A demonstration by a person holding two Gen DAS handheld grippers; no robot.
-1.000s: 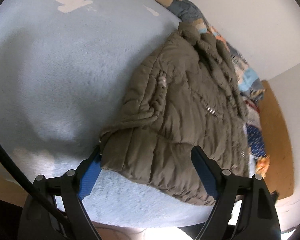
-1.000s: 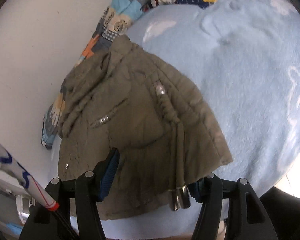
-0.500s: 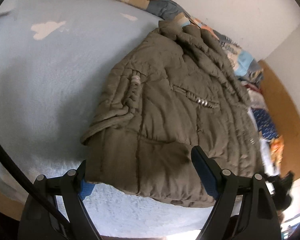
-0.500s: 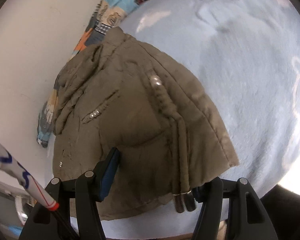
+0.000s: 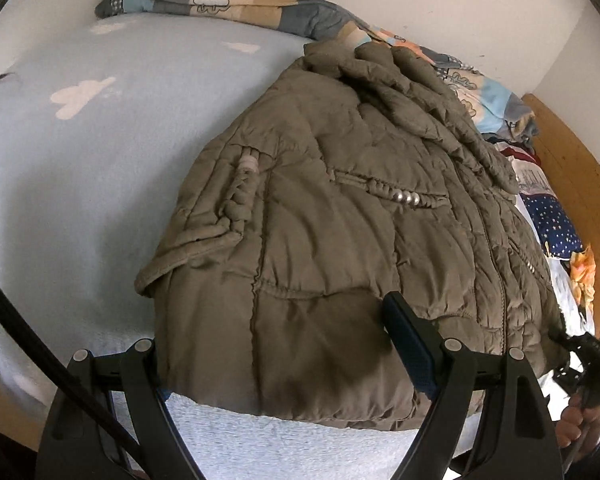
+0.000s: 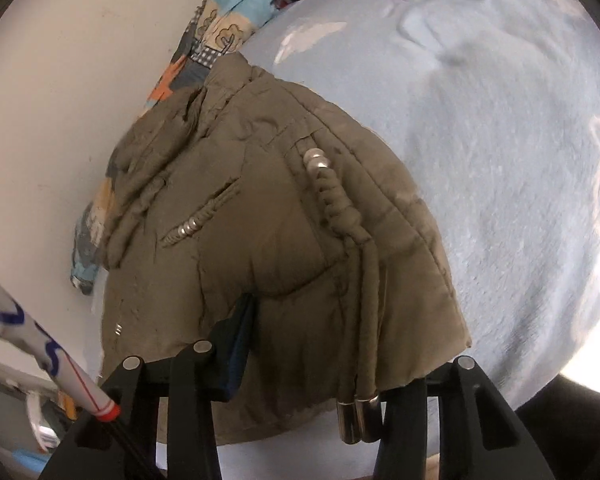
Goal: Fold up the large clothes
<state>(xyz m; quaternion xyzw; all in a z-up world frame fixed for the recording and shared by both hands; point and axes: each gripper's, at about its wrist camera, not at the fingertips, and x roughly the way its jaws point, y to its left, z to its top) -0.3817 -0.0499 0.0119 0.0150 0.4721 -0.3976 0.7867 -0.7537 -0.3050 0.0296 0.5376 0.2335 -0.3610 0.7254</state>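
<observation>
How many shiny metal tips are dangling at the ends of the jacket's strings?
2. Both metal cord tips hang side by side past the jacket hem, beside the right gripper. Others could be hidden under the fabric.

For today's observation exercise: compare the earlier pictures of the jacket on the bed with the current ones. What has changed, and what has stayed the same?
The right gripper has just been closing its jaws over the jacket hem, beside the drawstring ends. The left gripper has slid along the hem, so more of the jacket's front sits between its open jaws. The jacket stays flat on the blue blanket; it has not been lifted or folded further.
</observation>
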